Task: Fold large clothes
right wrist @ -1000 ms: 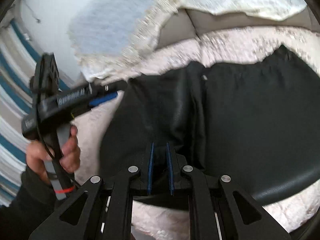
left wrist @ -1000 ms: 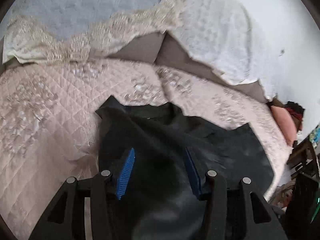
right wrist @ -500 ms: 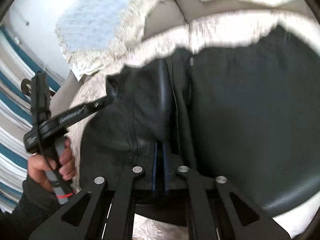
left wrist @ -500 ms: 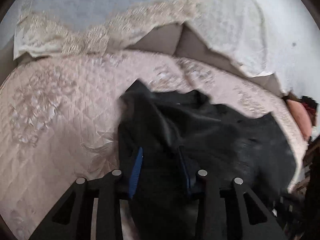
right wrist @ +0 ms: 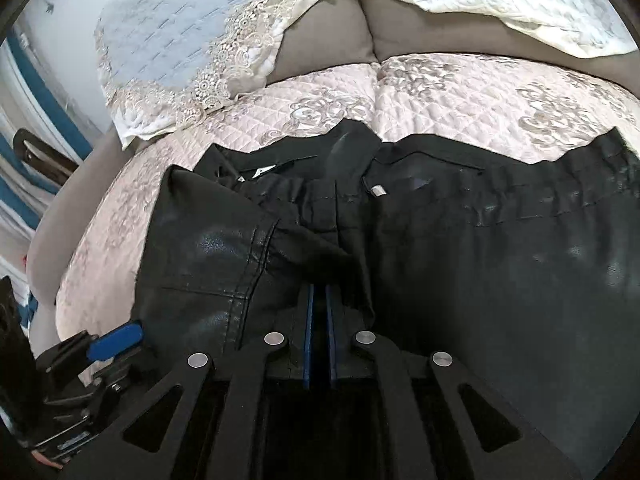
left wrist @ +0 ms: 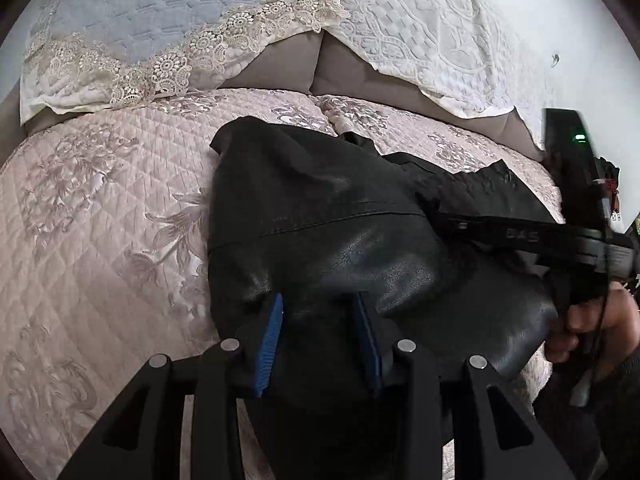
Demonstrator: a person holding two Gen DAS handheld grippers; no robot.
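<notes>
Across the pink quilted sofa cover [left wrist: 100, 208] lies the black leather-look garment [left wrist: 344, 248], its waistband toward the far cushions and a shiny panel already turned over onto the left part. My right claw [right wrist: 319, 308] is pinched narrow, blue pads nearly together with a thin fold of the black fabric caught between them. My left claw [left wrist: 319, 320] stands half open; the fabric bulges up between its blue pads [left wrist: 272, 332], but I cannot tell whether they really press on it.

That is my first worry: if the left side has no true grip, the turned-over panel is carried by one point only and may twist or slide back, leaving a crooked fold. The coated surface looks slick, so the thin pinch on the right could slip under a firm pull. The satin cover beneath also seems slippery, and dragging might shift the whole garment toward the near edge. Both claws work close together, so a hasty move could knock one against the other.
</notes>
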